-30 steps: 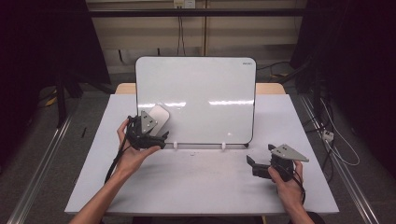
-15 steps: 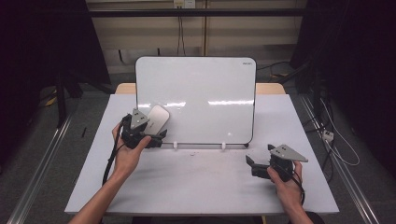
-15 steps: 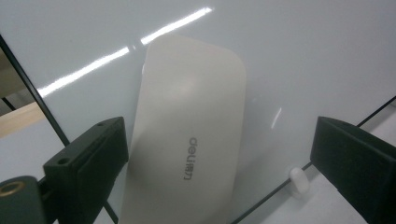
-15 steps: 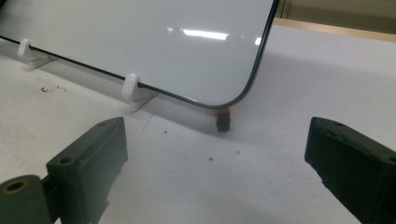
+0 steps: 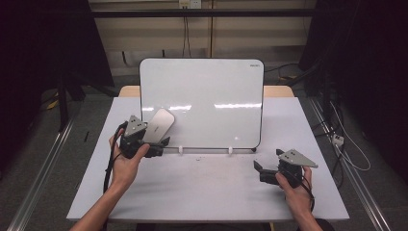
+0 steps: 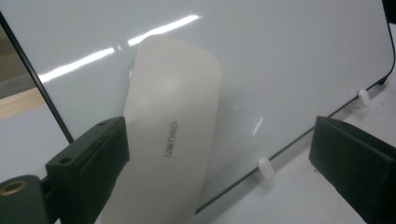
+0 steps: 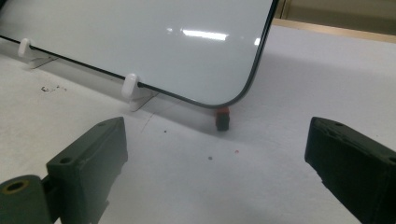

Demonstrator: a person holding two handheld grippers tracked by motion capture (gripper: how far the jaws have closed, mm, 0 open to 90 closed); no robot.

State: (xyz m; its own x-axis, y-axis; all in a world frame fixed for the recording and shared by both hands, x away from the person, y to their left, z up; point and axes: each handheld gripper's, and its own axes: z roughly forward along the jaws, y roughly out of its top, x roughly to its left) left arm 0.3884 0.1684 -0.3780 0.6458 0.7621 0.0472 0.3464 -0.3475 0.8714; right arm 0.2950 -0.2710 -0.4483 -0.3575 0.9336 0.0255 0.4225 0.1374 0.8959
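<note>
Table point(image 5: 202, 187): one whiteboard point(image 5: 211, 101), one eraser point(image 5: 158, 126), two clips point(image 5: 181, 149)

A big white table point(image 5: 207, 192) stands in a dark room. Two small white pegs point(image 5: 180, 149) point(image 5: 230, 150) sit on it, side by side but apart. Near one peg is a tiny red and black block point(image 7: 223, 119). A few dark specks point(image 7: 49, 88) dot the tabletop. A strip of wood point(image 5: 276, 91) peeks out at the table's far edge. Thin cables point(image 5: 351, 154) lie on the floor to the right. A metal rail point(image 5: 43, 163) runs along the floor on the left.
</note>
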